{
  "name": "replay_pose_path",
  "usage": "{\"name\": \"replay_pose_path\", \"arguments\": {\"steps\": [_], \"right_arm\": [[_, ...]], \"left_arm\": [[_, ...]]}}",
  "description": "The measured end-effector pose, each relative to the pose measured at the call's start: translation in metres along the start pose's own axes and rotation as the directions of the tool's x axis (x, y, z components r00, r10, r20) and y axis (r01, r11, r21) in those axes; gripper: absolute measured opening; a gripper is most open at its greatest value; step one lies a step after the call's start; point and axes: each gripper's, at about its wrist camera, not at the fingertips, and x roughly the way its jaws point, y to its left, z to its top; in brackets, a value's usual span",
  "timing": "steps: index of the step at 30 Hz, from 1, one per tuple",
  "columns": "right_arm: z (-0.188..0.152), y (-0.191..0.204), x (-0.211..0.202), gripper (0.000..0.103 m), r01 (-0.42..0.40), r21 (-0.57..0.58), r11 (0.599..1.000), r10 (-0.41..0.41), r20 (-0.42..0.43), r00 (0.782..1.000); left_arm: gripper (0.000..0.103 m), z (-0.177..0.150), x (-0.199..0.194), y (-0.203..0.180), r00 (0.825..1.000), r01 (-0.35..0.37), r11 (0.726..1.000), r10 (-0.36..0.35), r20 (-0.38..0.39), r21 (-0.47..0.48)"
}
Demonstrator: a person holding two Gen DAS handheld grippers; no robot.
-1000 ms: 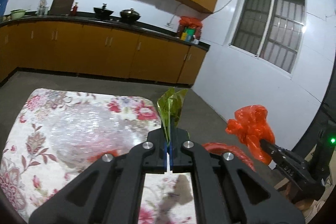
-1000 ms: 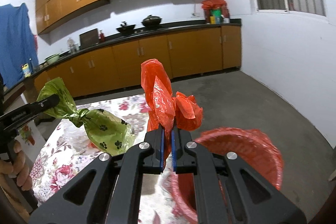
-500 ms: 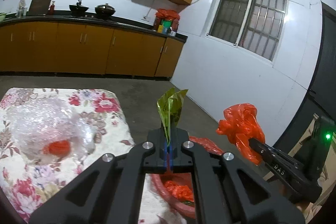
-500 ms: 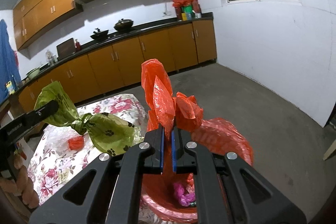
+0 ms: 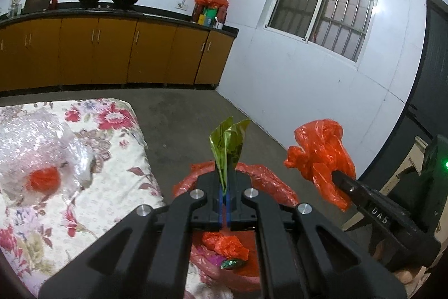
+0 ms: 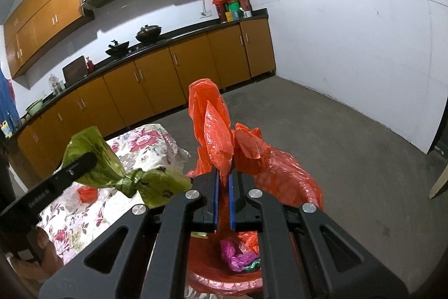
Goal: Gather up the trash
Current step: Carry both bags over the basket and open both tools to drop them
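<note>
Floral tablecloth (image 5: 92, 187) borders the red-lined bin (image 6: 294, 181).

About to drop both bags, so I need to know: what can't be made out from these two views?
- Red-lined bin: both wrist views, floor and lower walls hidden by the tongs' frames.
- Green bag: left view shows only a tip; body hidden.
- Item in clear wrap: blurred, unidentifiable.
- Counter bottles: too small.

We see orange cabinets (image 5: 112, 55) under a black counter (image 6: 179, 38), white walls (image 6: 350, 46), a barred window (image 5: 322, 2), and a grey concrete floor (image 6: 350, 173).
</note>
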Motion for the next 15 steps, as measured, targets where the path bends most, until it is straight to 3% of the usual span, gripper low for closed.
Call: {"name": "replay_pose_path", "arguments": {"steps": [15], "right_arm": [[0.000, -0.019, 0.004, 0.006, 0.013, 0.067, 0.998, -0.012, -0.015, 1.000]], "left_arm": [[0.003, -0.015, 0.032, -0.016, 0.998, 0.030, 0.999, -0.029, -0.058, 0.014]]}}
